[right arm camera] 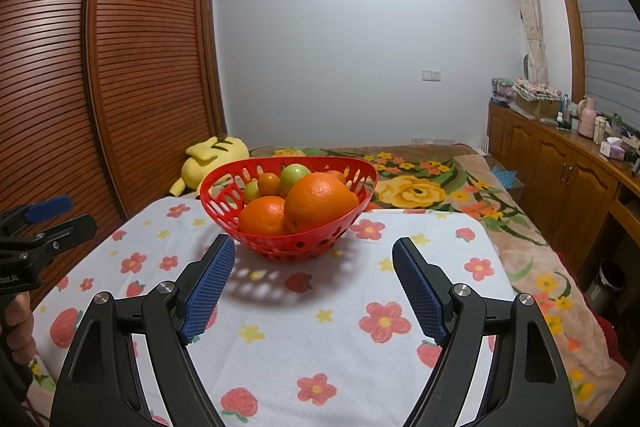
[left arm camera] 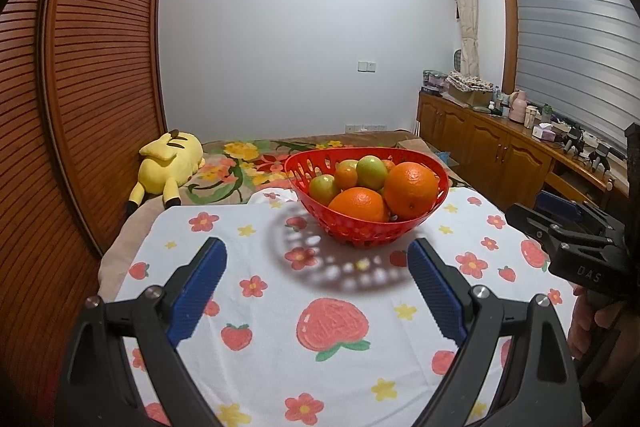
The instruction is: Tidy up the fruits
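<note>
Nearest each camera, the left gripper (left arm camera: 316, 267) and the right gripper (right arm camera: 312, 269) hang above the white towel-like cloth printed with strawberries and flowers (left arm camera: 332, 327), each with its 2 blue-padded fingers spread wide and holding nothing. Both point at the same target, which suggests the person is squaring up before a reach.

Just beyond the fingertips stands the red perforated plastic basket (right arm camera: 288, 243), resting on the cloth. It holds 2 large oranges (right arm camera: 320, 201) at the front, with small green fruits (left arm camera: 371, 171) and a small orange tangerine (right arm camera: 269, 183) behind them. No fruit lies loose on the cloth, so the sorting looks either finished or about to draw from the basket; which cannot be judged.

Farther off, a yellow plush toy (left arm camera: 168, 167) lies on the floral bedspread (right arm camera: 420, 187), well apart from the basket.
</note>
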